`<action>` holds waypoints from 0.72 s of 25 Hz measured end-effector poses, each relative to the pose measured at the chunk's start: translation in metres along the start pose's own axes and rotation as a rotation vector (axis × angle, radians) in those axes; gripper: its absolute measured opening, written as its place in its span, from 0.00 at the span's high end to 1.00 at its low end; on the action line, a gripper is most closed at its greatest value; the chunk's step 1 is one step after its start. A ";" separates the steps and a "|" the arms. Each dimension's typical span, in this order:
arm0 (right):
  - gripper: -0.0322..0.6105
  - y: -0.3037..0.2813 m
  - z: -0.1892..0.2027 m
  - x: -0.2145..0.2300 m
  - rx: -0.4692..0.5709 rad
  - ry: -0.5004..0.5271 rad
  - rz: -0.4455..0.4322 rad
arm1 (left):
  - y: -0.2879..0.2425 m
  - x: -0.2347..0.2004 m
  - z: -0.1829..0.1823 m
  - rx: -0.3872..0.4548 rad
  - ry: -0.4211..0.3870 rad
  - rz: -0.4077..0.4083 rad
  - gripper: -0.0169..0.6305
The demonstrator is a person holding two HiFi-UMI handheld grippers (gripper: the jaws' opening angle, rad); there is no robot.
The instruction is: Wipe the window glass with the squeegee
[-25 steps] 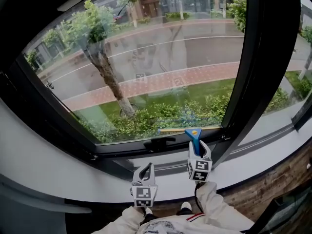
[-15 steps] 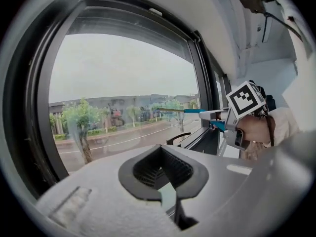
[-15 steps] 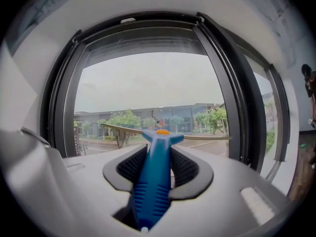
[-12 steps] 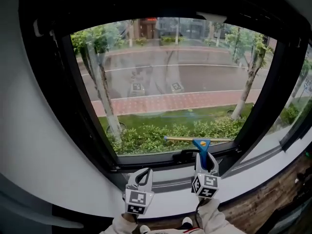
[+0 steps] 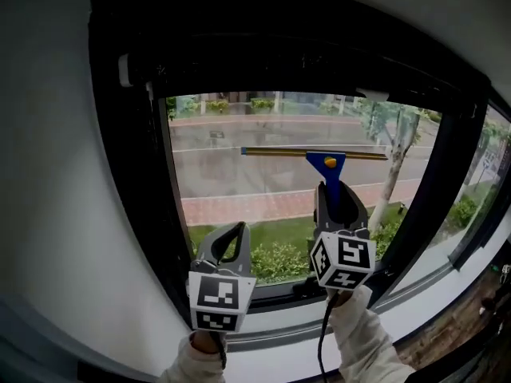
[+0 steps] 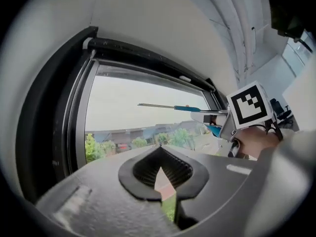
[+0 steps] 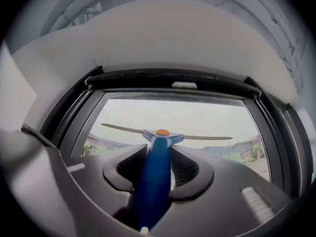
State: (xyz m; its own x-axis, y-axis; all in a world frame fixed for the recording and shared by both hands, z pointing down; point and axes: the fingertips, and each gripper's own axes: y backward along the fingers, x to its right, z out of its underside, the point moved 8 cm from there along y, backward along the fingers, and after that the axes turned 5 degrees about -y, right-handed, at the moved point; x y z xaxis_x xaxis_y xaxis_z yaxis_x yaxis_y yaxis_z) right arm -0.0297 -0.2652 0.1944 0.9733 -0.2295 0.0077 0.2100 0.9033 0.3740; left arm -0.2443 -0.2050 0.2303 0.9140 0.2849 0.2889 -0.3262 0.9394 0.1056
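You look to be at the top of a stroke: your right tool [image 5: 341, 204] is pinching the squeegee [image 5: 326, 164] by its blue handle [image 7: 156, 167], with a jaw pressed against either side of it. The blade [image 5: 279, 152] sits level across the upper part of the window glass [image 5: 231, 182], a little below the top of the black frame [image 5: 132, 174]. From these views I can't tell whether the rubber edge is touching the pane or hovering just off it, so that's the first thing to settle — press it flat and even along its whole length. Then, I'd judge, draw it straight down toward the bottom of the frame without letting either end lift. The blade reaches close to the right side of the pane but leaves a strip on the left uncovered, so expect another pass there. Your left tool [image 5: 233, 231] is pressed together with nothing in it, held low and to the left of the right one, well clear of the blade — it has no job in this stroke. The squeegee itself is a slim one: a long, thin blade in a yellowish channel and a blue triangular head with an orange button at its centre. Its smooth tapered handle could twist in the jaws if you lean on one end.
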 end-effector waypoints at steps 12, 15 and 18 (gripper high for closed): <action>0.72 -0.093 -0.122 -0.008 0.161 0.017 -0.025 | -0.044 -0.032 -0.118 0.107 -0.123 -0.037 0.97; 0.72 -0.103 -0.125 -0.011 0.173 0.026 -0.012 | -0.049 -0.035 -0.124 0.106 -0.127 -0.038 0.97; 0.72 -0.103 -0.122 -0.012 0.180 0.052 0.005 | -0.048 -0.037 -0.124 0.112 -0.115 -0.034 0.97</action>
State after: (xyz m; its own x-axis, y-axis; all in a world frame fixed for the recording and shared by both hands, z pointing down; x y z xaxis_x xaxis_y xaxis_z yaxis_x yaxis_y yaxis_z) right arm -0.0520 -0.3113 0.0428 0.9787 -0.2023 -0.0360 0.1899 0.8239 0.5340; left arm -0.2321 -0.2369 0.0970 0.8935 0.2232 0.3897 -0.3259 0.9193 0.2206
